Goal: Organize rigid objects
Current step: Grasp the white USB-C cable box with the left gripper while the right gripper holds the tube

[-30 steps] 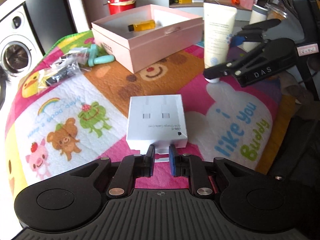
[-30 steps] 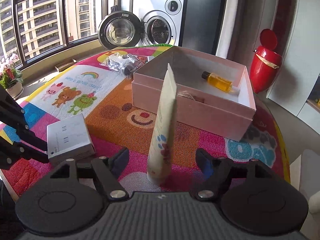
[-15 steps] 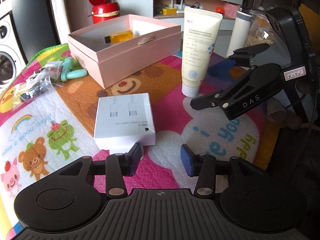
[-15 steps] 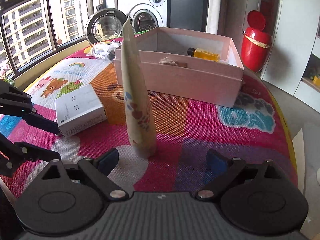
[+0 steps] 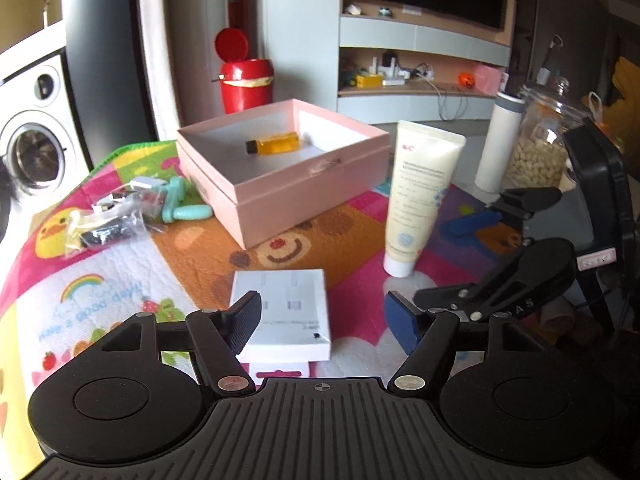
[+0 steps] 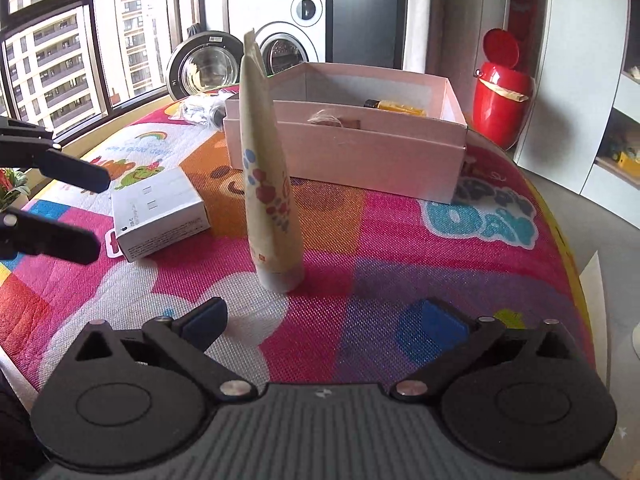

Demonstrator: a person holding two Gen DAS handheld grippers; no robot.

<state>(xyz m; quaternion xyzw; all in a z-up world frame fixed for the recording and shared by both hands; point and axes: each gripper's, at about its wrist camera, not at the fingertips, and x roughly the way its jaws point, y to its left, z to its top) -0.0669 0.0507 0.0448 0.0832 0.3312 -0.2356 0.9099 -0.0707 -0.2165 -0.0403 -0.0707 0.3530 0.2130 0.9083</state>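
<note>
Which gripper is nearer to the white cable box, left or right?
Left. The left gripper hangs directly over the white cable box, jaws open. The right gripper sits farther off, facing the cream tube.

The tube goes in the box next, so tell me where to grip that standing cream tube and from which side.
Grip the cream tube low on its round body, just above the cap, closing the right gripper across its flat faces. It stands cap-down, leaning slightly; the crimped top is thin and would flex.
</note>
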